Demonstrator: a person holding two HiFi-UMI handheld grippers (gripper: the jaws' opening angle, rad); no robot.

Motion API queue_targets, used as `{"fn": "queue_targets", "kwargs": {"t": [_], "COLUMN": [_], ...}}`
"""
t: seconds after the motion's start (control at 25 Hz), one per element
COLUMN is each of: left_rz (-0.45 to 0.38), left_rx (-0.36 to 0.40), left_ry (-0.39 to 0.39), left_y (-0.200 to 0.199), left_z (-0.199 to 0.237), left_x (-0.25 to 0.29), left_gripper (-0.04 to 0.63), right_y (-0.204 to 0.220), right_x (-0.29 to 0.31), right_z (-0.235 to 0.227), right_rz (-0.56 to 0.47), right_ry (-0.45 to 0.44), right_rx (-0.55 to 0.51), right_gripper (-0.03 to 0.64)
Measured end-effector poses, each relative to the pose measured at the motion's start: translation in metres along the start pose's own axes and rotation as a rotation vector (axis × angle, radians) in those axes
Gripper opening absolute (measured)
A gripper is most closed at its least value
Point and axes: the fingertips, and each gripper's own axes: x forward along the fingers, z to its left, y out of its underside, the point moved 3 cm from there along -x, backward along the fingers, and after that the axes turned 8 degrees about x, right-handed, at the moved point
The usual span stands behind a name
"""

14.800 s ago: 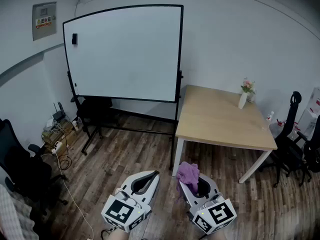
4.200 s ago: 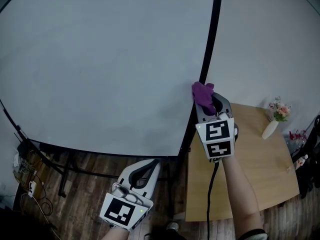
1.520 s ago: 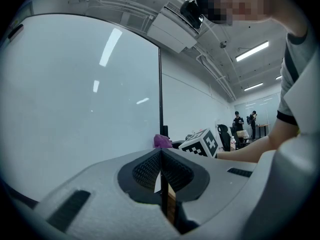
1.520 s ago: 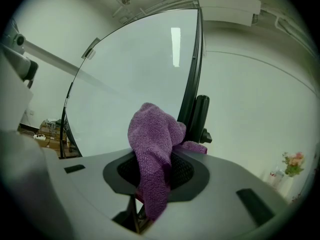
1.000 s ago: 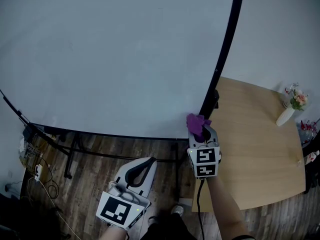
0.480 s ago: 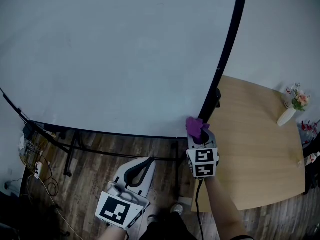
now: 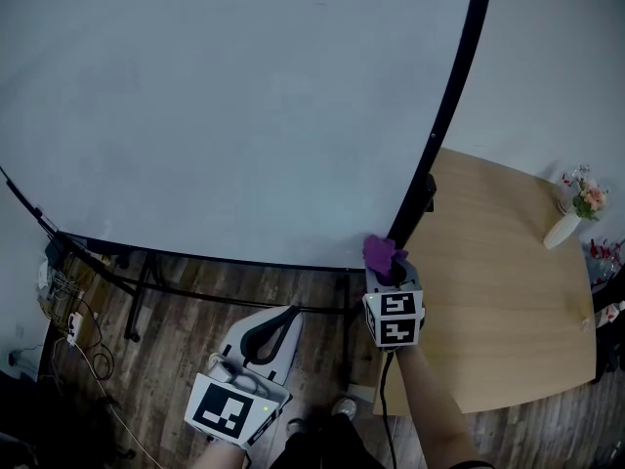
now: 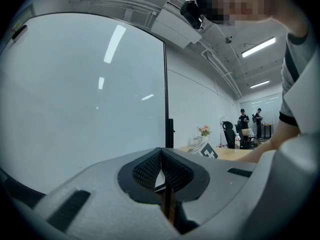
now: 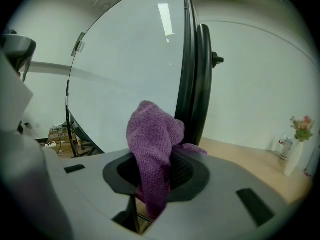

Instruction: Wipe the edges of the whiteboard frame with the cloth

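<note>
1. head view: right claw (image 7: 389, 270) is clamped on the purple cloth (image 7: 382, 253), at the lower right corner of the whiteboard frame (image 7: 447, 115), centre of the picture. contact with the frame is likely but not certain.
   - risk, my guess: the wad is small, so bare claw plastic could scrape the frame instead of cloth.
   - the table (image 7: 508, 291) edge lies just beside and could snag the arm.
   - wood floor (image 7: 166, 330) lower left, vase (image 7: 562, 225) far right.
2. left gripper view: left claw (image 8: 161, 165) is closed with nothing between the jaws, idle.
   - the board surface (image 8: 75, 94) is glossy and reflects strip lights.
   - people (image 8: 250, 119) stand well off at right.
3. right gripper view: the cloth is bunched between the jaws, its top in front of the black frame.
   - risk: a loose tail hangs down, and a hard drag might pull the cloth free.
   - floor clutter at lower left.
</note>
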Motion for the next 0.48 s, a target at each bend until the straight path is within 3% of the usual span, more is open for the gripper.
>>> {"fn": "queue_targets", "kwargs": {"t": [0.48], "left_rz": [0.017], "left_rx": [0.0], "left_ry": [-0.019], "left_y": [0.002], "left_z": [0.001], "left_x": [0.003], "left_gripper": [0.017], "right_y": [0.021], "right_x": [0.007], "right_z": [0.001], "right_rz": [0.088], "right_ry": [-0.008], "right_rx": [-0.017], "right_gripper": [0.104]}}
